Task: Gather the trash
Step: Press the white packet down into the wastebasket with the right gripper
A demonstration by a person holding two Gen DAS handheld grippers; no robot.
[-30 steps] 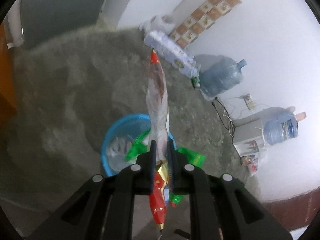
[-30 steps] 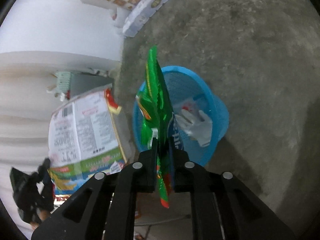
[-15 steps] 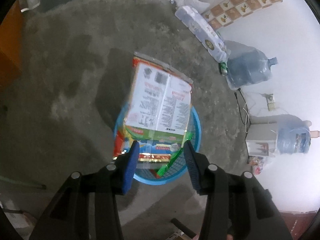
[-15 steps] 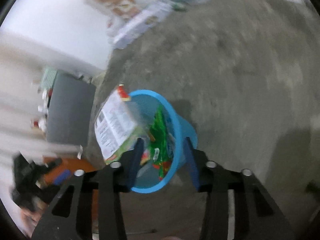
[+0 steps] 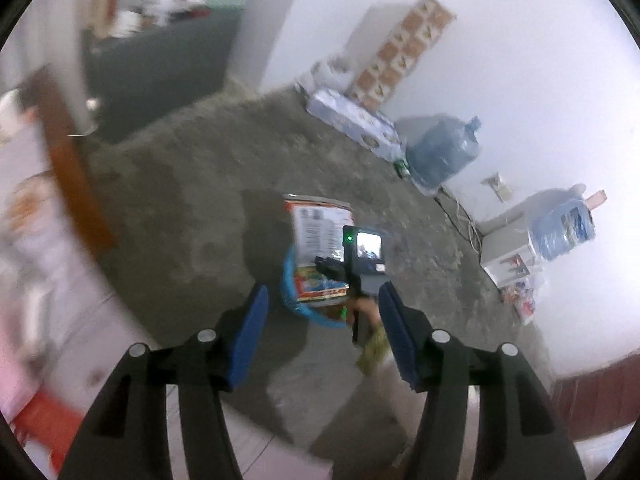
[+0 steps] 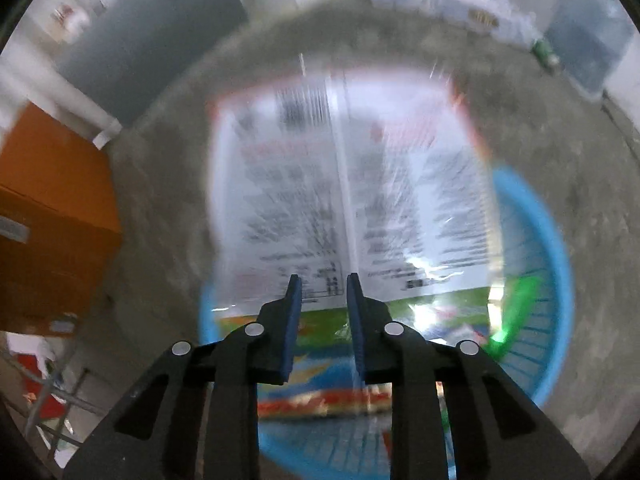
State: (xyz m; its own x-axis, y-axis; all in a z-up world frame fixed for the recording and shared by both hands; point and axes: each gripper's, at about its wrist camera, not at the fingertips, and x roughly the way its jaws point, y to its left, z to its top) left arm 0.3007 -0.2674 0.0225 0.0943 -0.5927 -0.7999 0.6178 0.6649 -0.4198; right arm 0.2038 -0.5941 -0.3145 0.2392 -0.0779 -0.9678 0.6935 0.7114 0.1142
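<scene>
Two grippers empty | left gripper (image 5: 322, 322) spread wide, jaws just opening | right gripper (image 6: 320, 298) narrowing, nothing pinched | big wrapper (image 6: 344, 188) propped in blue basket (image 6: 554, 248) (sticking out) | risk: top-heavy wrapper tips out, or nudges basket over

Left wrist view looks down from afar, right wrist close above (both share the blue basket (image 5: 298, 308)).

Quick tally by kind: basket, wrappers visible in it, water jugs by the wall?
Blue basket: 1
Wrappers in it: 2, a large white printed bag and a green wrapper
Water jugs: 2
Total: 5
</scene>
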